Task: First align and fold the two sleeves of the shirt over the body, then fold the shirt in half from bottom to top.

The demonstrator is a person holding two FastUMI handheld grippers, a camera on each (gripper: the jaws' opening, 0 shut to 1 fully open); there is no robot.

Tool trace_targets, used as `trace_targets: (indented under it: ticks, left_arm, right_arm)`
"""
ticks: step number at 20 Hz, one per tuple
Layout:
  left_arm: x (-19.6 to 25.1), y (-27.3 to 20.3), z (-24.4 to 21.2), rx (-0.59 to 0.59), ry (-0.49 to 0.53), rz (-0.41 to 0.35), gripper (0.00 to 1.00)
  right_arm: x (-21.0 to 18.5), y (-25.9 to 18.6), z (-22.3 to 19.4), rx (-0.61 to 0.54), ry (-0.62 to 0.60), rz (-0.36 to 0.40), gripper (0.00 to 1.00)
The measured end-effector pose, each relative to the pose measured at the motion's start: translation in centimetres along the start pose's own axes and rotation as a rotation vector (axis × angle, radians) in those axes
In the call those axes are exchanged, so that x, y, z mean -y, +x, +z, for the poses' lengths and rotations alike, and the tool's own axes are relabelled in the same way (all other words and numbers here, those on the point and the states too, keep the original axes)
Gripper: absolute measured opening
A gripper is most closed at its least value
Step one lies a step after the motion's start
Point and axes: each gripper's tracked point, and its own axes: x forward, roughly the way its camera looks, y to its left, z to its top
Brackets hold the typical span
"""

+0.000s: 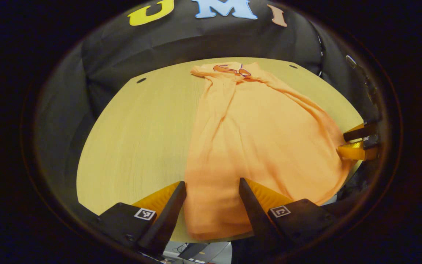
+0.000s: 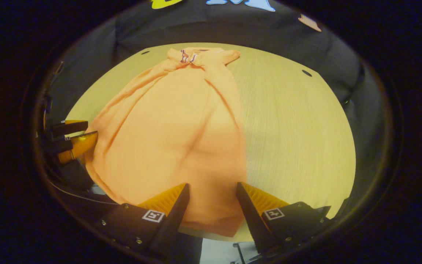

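On the wooden table point(image 1: 130, 139), a soft, creased orange shirt point(image 1: 255, 146).

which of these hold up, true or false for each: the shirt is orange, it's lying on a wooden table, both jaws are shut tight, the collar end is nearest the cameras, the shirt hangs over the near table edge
1. The shirt is orange. True.
2. It lies on a light wooden table. True.
3. Both sets of jaws are shut tight. False: the left gripper and the right gripper each have their jaws apart, with the shirt's bottom part showing between them.
4. The collar end is nearest the cameras. False: the collar lies at the far side of the table; the hem is at the near side.
5. The shirt hangs over the near table edge. True: in both views the hem reaches past the edge.
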Motion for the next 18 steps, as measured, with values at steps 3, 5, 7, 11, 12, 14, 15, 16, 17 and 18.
trace_targets:
  ticks: [3,5,7,11,12,14,15,16,17,18]
  left_arm:
    - [1.4,0.1,0.2,0.021,0.033,-0.047,0.87]
    - [3.1,0.4,0.1,0.025,0.083,-0.094,0.59]
    - [3.3,0.5,0.2,0.019,0.079,-0.112,0.28]
    - [3.2,0.1,0.3,0.015,0.048,-0.118,0.07]
    - [3.2,0.3,0.7,0.011,0.062,-0.117,0.06]
    - [3.3,0.3,1.0,0.006,0.062,-0.117,0.06]
    - [3.1,0.3,1.3,0.005,0.057,-0.114,0.06]
    - [2.8,0.3,1.9,0.012,0.047,-0.112,0.06]
    - [2.7,0.2,2.7,0.024,0.034,-0.112,0.06]
    - [2.6,0.0,3.7,0.037,0.021,-0.113,0.06]
  right_arm:
    - [-0.5,0.1,0.2,0.047,-0.020,0.022,0.81]
    - [-1.2,0.1,0.3,0.075,-0.002,0.031,0.52]
    - [-1.2,0.2,0.2,0.065,0.012,0.021,0.24]
    - [-1.4,0.4,0.6,0.043,0.035,0.041,0.01]
    - [-1.4,0.4,0.6,0.030,0.044,0.044,0.00]
    - [-1.6,0.4,0.9,0.013,0.065,0.052,0.00]
    - [-1.5,0.5,1.2,0.015,0.071,0.050,0.00]
    - [-1.5,0.4,1.6,0.018,0.075,0.051,0.01]
    - [-1.6,0.3,2.2,0.031,0.079,0.053,0.00]
    - [-1.7,0.0,2.8,0.043,0.084,0.057,0.00]
